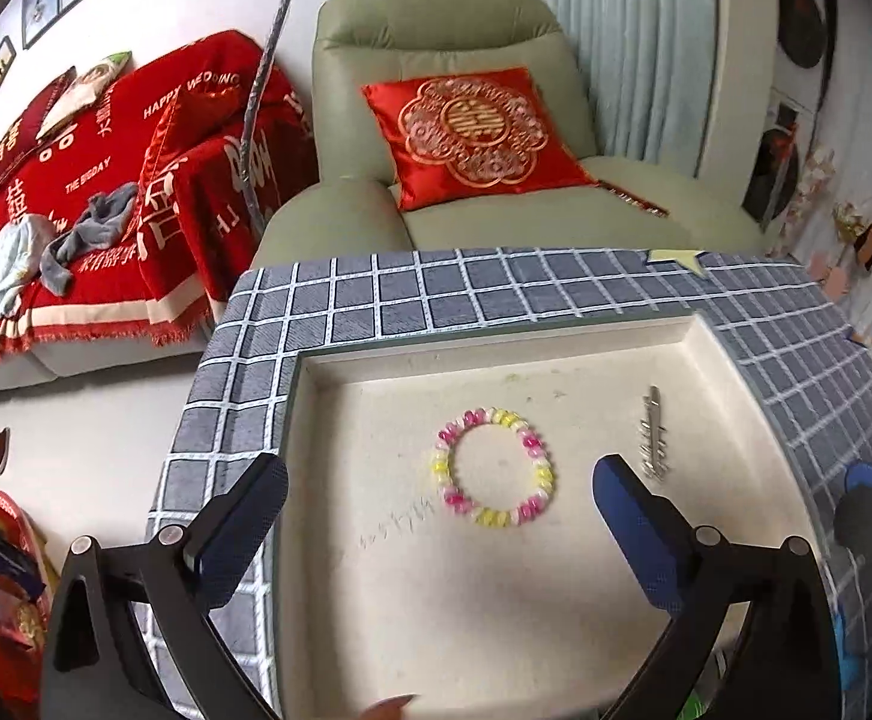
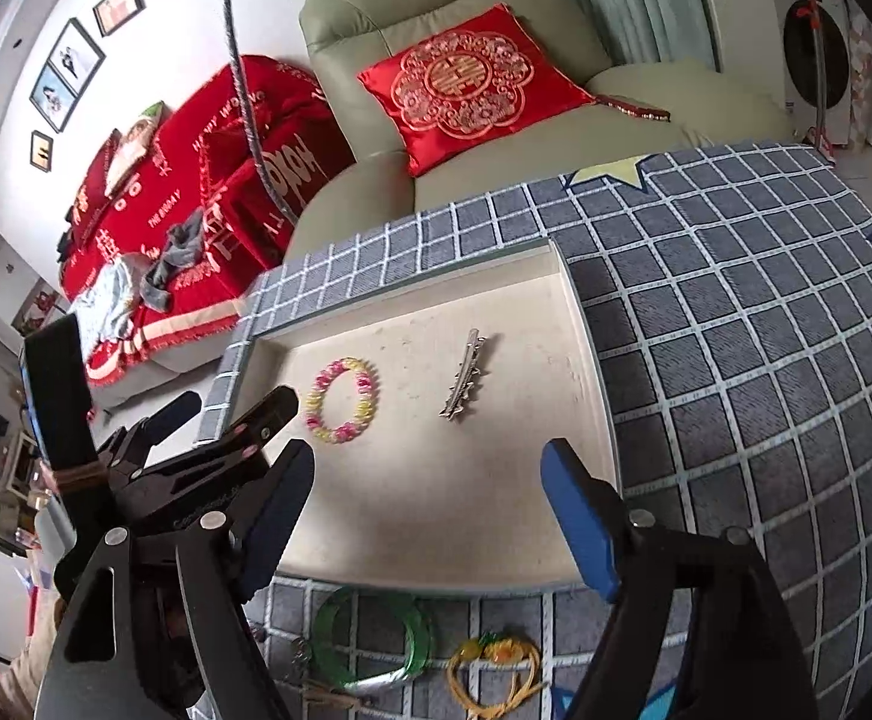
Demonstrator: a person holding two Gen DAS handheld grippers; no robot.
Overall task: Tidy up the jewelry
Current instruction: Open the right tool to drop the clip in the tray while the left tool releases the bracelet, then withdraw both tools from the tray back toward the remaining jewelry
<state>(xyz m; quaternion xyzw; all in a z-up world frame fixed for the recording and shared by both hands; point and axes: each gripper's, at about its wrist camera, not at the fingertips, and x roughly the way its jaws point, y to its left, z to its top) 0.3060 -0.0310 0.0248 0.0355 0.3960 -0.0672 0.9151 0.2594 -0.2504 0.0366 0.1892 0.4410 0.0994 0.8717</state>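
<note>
Picking next from the table just short of the tray (image 2: 592, 372), the right claw (image 2: 429, 516), wide open and empty, should drop onto the green bangle (image 2: 369, 642) or yellow cord (image 2: 496, 666); the left claw (image 1: 436, 516) hovers open, empty, over the beaded bracelet (image 1: 496, 468) and hair clip (image 1: 653, 435) inside the tray.

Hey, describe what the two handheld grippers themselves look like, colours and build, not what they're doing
Both are alike. The left gripper has black angular arms with cut-out slots and silver round pivot bolts; each finger ends in a blue textured pad. The right gripper has the same black frame, silver bolts and blue pads. No cables or sleeves show on either.
</note>
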